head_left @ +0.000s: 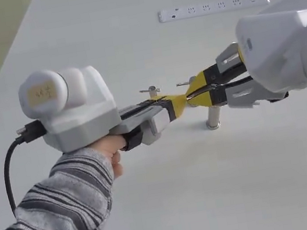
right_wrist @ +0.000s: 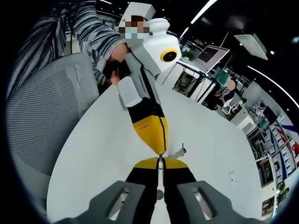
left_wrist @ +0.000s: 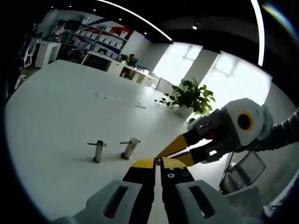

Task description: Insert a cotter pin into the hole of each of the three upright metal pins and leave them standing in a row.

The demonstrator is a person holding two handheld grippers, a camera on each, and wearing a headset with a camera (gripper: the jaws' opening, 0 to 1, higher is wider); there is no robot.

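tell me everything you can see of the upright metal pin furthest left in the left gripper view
The metal pin is a short, silvery, round post standing upright on the white table. A thin cotter pin runs crosswise through its top, ends out on both sides, like a T. It stands apart from the neighbouring pin. Only the table and the cotter pin touch it.

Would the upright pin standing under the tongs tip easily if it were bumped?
Probably: the pin is tall and slim on a small foot, so a nudge could topple it. Round metal, it would likely roll on the smooth table.
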